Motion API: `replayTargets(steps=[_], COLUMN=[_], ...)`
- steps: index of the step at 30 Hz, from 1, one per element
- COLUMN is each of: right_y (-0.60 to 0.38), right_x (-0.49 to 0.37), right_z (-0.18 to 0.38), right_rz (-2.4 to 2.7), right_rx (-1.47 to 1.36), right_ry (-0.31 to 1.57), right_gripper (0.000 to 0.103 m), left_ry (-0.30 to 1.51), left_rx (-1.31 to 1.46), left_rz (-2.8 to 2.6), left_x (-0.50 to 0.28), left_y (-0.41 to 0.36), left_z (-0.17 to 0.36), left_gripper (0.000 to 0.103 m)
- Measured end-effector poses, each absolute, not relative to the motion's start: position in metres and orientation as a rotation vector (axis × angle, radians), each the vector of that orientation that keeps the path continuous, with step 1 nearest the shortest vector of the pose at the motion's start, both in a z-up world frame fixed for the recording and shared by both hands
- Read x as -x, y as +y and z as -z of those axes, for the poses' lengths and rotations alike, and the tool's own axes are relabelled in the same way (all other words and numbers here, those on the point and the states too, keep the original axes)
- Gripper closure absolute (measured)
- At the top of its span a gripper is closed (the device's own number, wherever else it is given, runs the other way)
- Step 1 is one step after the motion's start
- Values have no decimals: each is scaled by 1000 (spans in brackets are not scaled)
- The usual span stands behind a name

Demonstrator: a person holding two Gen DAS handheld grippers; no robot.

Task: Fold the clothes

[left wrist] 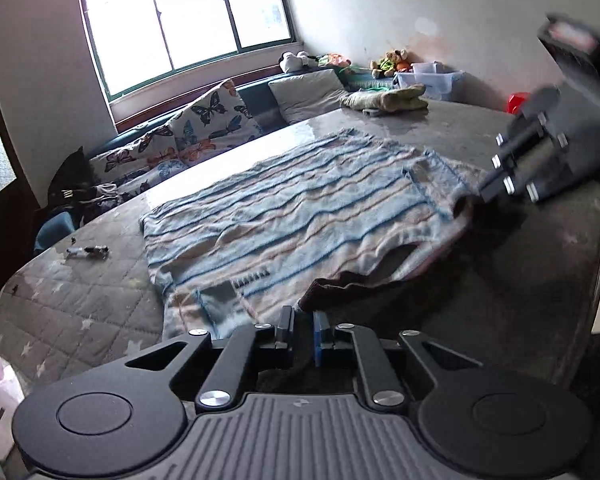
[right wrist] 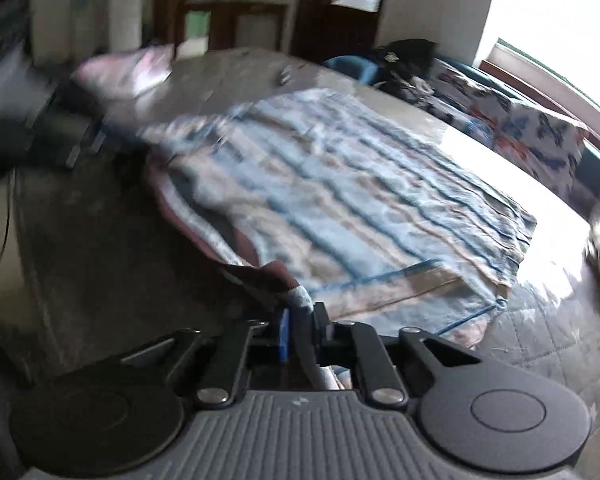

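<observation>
The left gripper (left wrist: 303,330) is being shown at the bottom centre of the left wrist view with its jaws nearly pressed together; a near corner of the striped garment (left wrist: 300,208) is lying right at the fingertips, though whether cloth is actually being pinched there cannot be told. In the right wrist view the right gripper (right wrist: 300,330) is being seen at the bottom centre, its jaws drawn in on a grey-and-maroon edge of the striped garment (right wrist: 340,184), which is passing between the fingers.

The garment is being spread flat on the quilted bed (left wrist: 80,304), filling the middle of both frames. In the left view its stripes are running from lower left to upper right, and the right gripper (left wrist: 496,188) is being seen at the right edge, at the garment's other near corner. The near edge is thus being spanned by the two grippers, one at each end, neither nearer than the other. The coming fold is judged to be turning on that edge being carried away from the grippers, across the stripes, toward the far edge in the upper part of the frame.
</observation>
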State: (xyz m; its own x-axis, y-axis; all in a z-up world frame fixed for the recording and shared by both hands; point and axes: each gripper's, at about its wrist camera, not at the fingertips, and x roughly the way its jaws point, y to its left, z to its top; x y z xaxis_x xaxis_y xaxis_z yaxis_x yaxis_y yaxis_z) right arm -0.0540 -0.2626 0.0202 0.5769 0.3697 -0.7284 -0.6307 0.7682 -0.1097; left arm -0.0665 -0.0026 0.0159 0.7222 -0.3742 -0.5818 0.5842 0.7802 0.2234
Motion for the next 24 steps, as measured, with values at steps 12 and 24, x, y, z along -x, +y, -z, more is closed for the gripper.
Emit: replayTargets(steps=[12, 24], right_y=[-277, -284], right_x=[24, 44], right_z=[-60, -58], right_rz=[-552, -530], right_rx=[226, 174], right_ry=[670, 636], right_gripper=[97, 98], left_ry=[465, 439], left_rx=[-550, -543], left_rz=[446, 417], left_x=[100, 95], left_y=[3, 13], left_z=[1, -8], left_gripper=[60, 97])
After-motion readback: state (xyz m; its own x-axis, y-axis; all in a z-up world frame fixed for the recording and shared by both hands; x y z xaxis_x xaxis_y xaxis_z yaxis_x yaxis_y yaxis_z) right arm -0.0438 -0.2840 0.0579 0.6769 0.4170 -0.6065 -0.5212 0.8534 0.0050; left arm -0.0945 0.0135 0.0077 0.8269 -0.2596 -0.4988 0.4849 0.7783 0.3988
